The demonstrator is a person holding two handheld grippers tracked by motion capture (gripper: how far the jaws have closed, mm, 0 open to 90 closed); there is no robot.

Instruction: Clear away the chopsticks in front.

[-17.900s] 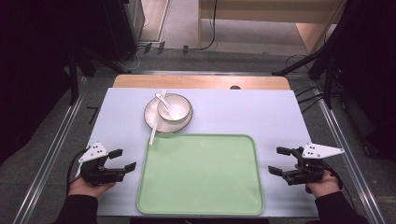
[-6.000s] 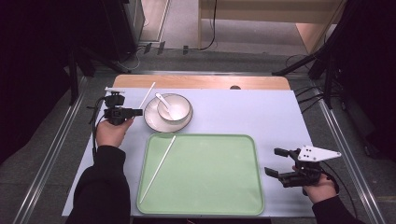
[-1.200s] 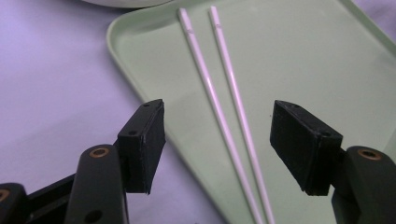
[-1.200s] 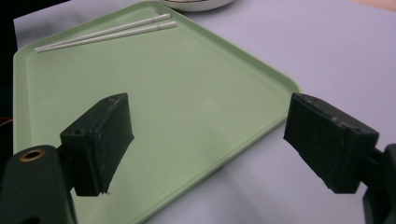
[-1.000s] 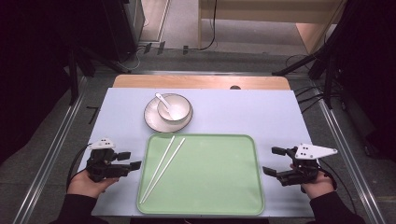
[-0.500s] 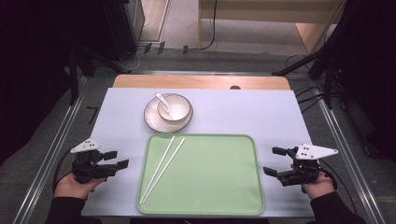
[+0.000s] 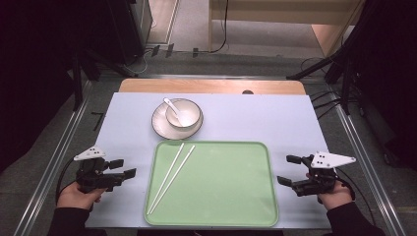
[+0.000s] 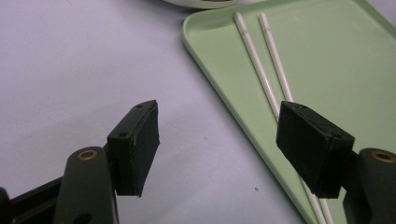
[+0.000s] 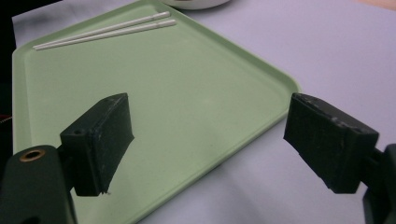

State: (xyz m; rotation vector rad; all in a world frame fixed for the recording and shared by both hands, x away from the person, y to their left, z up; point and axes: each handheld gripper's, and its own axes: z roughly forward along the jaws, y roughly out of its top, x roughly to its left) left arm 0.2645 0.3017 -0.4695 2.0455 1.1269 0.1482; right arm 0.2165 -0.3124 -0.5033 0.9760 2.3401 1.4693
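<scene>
Chopsticks [image 7: 171, 175] lie side by side on the left of the green tray [image 7: 246, 216], that step looking done, while bowl [image 7: 184, 114] and spoon [image 7: 173, 106] wait beyond it and both left tongs [image 7: 123, 168] and right tongs [image 7: 287, 170] hang apart, empty.

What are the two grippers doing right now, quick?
Left gripper: open, its jaws have just been opening, nothing between them.
Right gripper: open, holding nothing.

White chopsticks [image 7: 171, 177], pale green tray [image 7: 231, 196], seemingly lilac table [image 7: 265, 118].
</scene>
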